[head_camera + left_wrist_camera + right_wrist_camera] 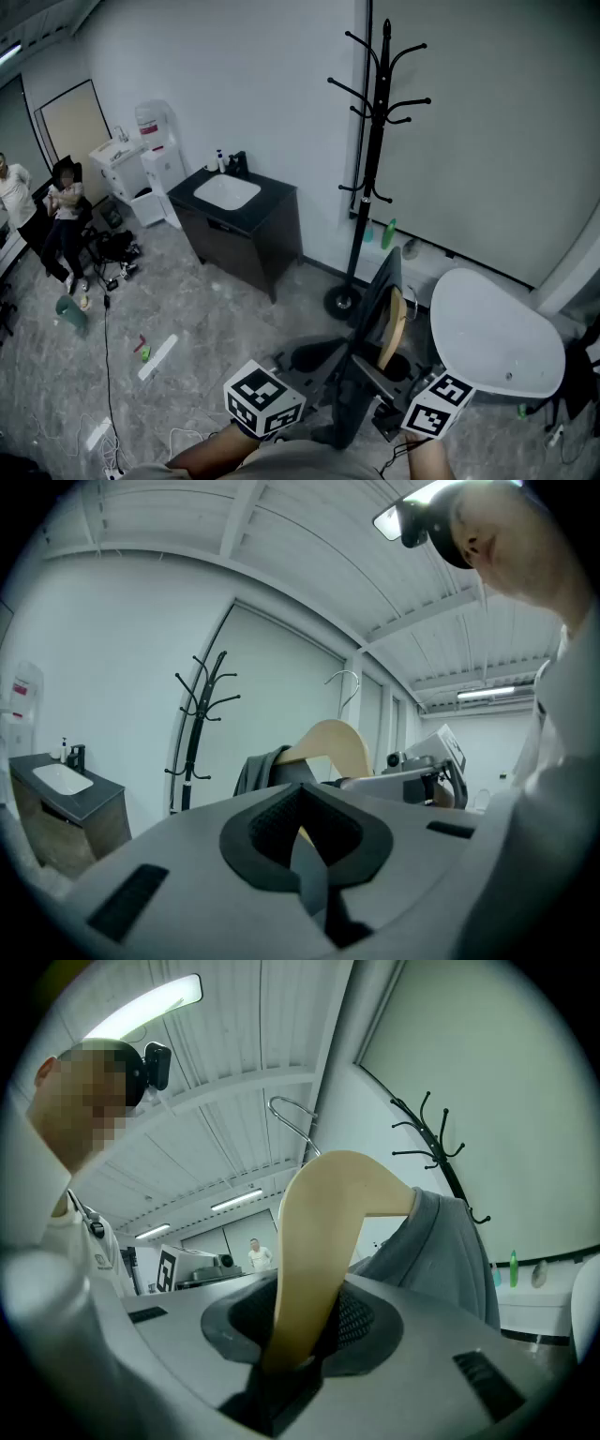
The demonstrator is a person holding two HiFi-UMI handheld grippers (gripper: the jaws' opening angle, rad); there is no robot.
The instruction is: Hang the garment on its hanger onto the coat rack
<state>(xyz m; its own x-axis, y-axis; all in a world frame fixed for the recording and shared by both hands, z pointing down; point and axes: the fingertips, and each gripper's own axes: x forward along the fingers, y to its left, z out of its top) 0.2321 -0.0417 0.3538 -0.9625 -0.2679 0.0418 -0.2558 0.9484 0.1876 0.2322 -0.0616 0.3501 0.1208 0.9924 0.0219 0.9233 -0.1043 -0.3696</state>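
A dark grey garment [364, 361] hangs on a pale wooden hanger [393, 328] held low in front of me. My right gripper [300, 1335] is shut on the wooden hanger [319, 1251] on one arm, below its metal hook [291, 1119]; the garment [441, 1251] drapes over the other arm. My left gripper [305, 846] is shut on a strip of the garment's grey fabric [309, 878]. The black coat rack [375, 141] stands against the wall beyond the garment, apart from it. In the head view the left gripper [330, 384] and right gripper [382, 380] flank the garment.
A white round table [497, 333] is close on the right. A black cabinet with a sink [239, 220] stands left of the rack. The rack's round base [342, 302] is on the floor. Two people [56, 211] and cables are far left.
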